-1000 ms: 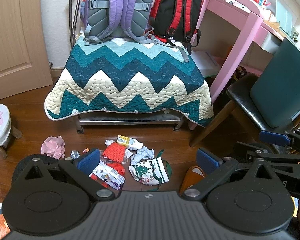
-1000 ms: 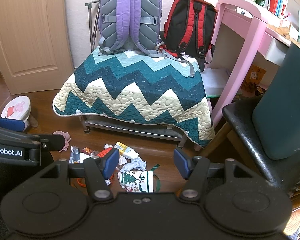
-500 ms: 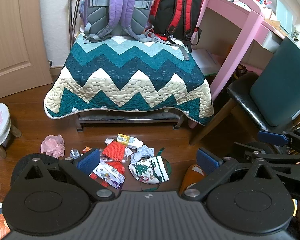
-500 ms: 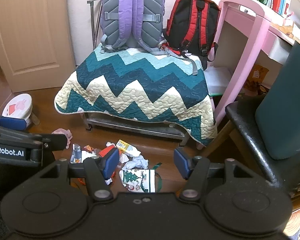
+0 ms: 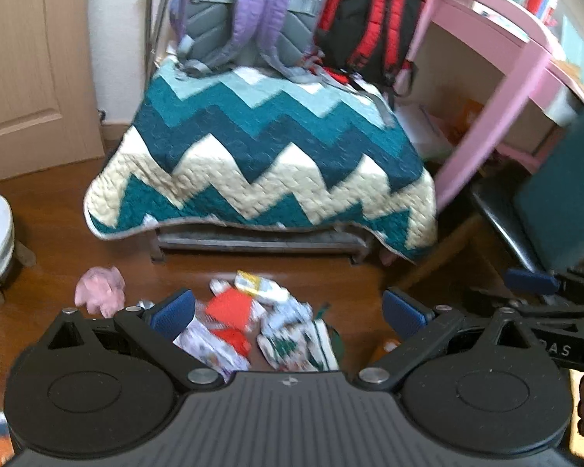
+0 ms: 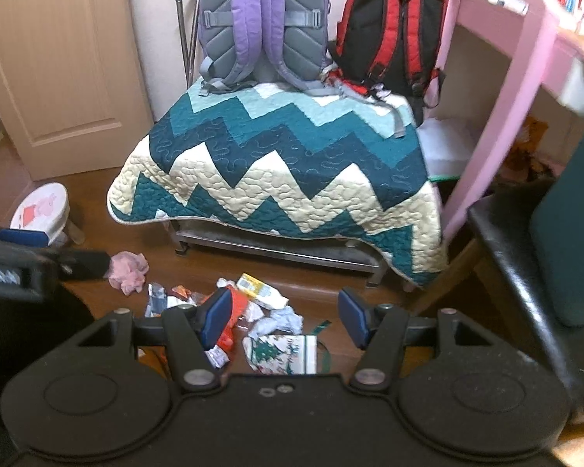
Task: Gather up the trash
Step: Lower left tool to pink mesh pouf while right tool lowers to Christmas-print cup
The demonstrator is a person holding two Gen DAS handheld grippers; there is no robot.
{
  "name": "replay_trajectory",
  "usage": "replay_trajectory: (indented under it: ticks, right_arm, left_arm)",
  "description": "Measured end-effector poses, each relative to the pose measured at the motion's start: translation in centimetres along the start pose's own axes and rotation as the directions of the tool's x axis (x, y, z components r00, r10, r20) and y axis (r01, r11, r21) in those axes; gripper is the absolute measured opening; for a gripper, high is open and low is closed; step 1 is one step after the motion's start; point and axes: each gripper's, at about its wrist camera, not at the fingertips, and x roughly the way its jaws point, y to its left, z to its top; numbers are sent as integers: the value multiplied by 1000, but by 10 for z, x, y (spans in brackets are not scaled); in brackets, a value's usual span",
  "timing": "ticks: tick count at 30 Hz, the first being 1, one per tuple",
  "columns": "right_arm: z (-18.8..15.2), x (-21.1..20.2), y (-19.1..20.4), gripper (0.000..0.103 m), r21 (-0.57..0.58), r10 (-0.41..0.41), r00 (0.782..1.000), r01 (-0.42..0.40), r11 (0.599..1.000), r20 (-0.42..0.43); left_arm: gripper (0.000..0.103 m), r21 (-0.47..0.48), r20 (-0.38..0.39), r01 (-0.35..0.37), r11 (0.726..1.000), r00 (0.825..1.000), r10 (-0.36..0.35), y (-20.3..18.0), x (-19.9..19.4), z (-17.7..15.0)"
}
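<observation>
A pile of trash lies on the wooden floor in front of a low bench: a red wrapper (image 5: 229, 307), a yellow-and-white carton (image 6: 259, 291), crumpled white paper (image 6: 278, 321), a Christmas-print bag (image 6: 282, 354) and a crumpled pink tissue (image 6: 128, 268) off to the left. The bag also shows in the left wrist view (image 5: 299, 346), as does the tissue (image 5: 99, 290). My left gripper (image 5: 288, 311) is open and empty above the pile. My right gripper (image 6: 284, 317) is open and empty above it too, to the right of the left one.
A zigzag quilt (image 6: 276, 167) covers the bench, with a purple-grey backpack (image 6: 261, 19) and a red-black backpack (image 6: 389, 35) on it. A pink desk (image 6: 498, 78) and a dark chair (image 6: 525, 241) stand right. A small white stool (image 6: 41, 206) stands left, by a door (image 6: 50, 58).
Both grippers have moved forward and down toward the trash pile, which now sits larger between the fingers. Both stay open and empty.
</observation>
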Motion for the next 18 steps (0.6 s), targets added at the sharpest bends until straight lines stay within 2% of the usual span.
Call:
replay_trajectory:
  ticks: [7, 13, 18]
  right_arm:
    - [21, 97, -21, 60, 14, 69, 995, -69, 998, -73]
    - [25, 185, -31, 60, 59, 114, 977, -105, 993, -178]
    - [12, 260, -43, 60, 99, 106, 955, -81, 992, -276]
  left_arm:
    - [103, -77, 8, -134, 988, 991, 135, 75, 60, 50]
    - [103, -162, -69, -217, 963, 976, 208, 155, 121, 74]
    - [103, -162, -144, -288, 944, 953, 266, 213, 173, 79]
